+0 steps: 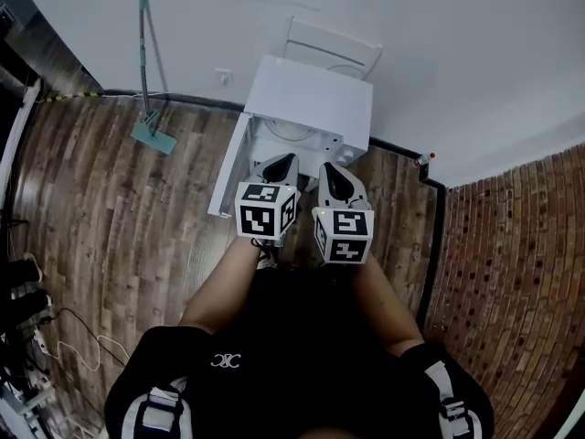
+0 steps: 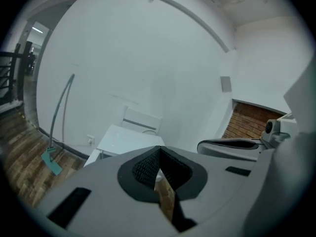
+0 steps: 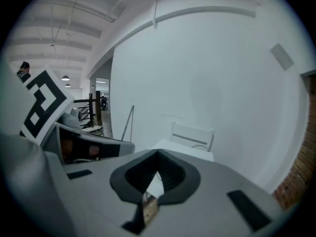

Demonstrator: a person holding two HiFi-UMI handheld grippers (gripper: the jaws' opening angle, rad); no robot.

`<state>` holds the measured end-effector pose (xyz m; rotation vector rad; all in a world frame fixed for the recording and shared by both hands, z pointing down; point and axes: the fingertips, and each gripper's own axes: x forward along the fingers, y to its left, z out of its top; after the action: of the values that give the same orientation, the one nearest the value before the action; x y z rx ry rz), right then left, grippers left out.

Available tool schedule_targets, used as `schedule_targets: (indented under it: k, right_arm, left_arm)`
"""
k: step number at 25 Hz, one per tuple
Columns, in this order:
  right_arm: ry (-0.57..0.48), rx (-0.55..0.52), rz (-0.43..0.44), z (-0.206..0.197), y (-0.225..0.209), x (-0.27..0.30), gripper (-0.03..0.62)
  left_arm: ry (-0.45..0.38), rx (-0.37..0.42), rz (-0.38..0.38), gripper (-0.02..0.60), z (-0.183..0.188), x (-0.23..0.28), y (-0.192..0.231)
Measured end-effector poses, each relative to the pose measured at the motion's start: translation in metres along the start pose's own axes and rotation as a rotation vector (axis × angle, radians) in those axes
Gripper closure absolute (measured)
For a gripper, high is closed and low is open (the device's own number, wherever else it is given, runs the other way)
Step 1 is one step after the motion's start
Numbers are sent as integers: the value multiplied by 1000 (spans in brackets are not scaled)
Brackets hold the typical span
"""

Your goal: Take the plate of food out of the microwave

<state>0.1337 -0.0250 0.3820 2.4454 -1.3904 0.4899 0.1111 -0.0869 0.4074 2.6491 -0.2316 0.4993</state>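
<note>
Our left gripper [image 1: 279,166] and right gripper [image 1: 332,178], jaws pressed together on nothing, hover before what seems a white microwave [image 1: 315,99].

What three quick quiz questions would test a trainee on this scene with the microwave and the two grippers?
1. True or false: the door of the microwave is shut.
2. What leans on the wall left of the microwave? A mop, B ladder, C bicycle.
3. Fill in: the jaws of the left gripper and the right gripper are ___.
Key: 1 false; 2 A; 3 shut, with nothing between them.
</note>
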Motion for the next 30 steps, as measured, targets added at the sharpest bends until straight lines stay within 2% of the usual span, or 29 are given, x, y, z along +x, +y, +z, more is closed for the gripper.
schedule_targets:
  k: [7,13,18,24,30]
  right_arm:
    - [20,-107,141,-7,15,32,588]
    - [36,-194,248,-9,-3,61,588]
    - [75,-253,354,-20,-19,84,588]
    - [90,-268,424,-56,-37,122,588]
    - [183,-304,511,-135,-37,160,588]
  left_arm:
    - [-22,-125,147,591,-15,-2,38]
    - [-57,-215,266,591,-22,18,47]
    - [-56,-322,361,591,-49,42,51]
    - [-120,-518,371,591,-99,87,73]
    - [-183,-731,406,591,-164,130,120]
